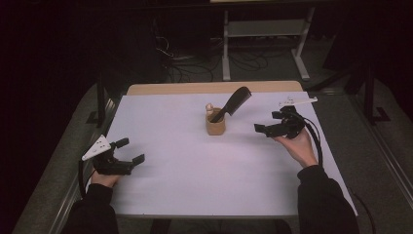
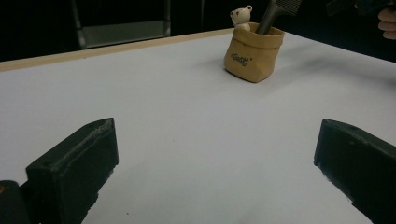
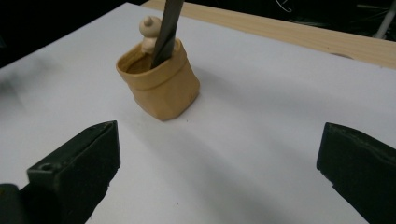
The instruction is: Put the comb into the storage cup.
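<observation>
The comb is seen standing tilted in the tan pouch mid-table, apparently already placed, while the left gripper and right gripper are held wide and empty, so withdrawal is probably called for next

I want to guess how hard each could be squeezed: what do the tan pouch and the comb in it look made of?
Tan pouch: looks moulded, maybe ceramic or resin shaped like a sack; smooth matte skin, rolled rim, stiff creases. Comb: probably hard plastic; dark, thin, evenly formed teeth, faint sheen. Neither look is conclusive.
</observation>
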Motion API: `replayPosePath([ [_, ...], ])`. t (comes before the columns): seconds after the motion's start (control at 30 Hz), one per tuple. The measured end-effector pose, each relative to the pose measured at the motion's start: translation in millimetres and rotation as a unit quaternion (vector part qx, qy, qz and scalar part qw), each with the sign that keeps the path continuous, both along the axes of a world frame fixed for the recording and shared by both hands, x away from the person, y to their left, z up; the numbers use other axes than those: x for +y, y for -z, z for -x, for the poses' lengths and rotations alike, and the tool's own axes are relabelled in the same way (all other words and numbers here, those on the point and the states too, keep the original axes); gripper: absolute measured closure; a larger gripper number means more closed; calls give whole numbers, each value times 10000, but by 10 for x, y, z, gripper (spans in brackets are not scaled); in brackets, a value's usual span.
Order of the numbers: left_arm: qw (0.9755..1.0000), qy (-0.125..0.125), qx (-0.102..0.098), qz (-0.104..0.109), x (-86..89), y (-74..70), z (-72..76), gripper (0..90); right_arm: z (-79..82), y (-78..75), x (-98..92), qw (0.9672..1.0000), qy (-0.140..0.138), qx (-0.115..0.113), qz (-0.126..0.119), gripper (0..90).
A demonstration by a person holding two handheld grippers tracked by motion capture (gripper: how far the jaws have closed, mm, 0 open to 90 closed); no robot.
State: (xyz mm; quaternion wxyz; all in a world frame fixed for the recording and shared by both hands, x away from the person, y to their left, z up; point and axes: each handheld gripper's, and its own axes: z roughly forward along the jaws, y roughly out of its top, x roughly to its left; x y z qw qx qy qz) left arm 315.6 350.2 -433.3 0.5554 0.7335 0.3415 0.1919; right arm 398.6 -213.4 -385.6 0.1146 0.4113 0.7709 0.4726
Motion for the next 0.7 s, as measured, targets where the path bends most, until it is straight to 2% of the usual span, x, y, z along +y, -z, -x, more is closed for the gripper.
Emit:
replayPosePath([
  [0.23,10000,12,8,-26,1,3,-2,0,98,59,-64,10000,59,-36,-29,0],
  [0.7,10000,8,18,-31,6,6,-4,0,300,51,-170,9999,72,-137,-14,0],
])
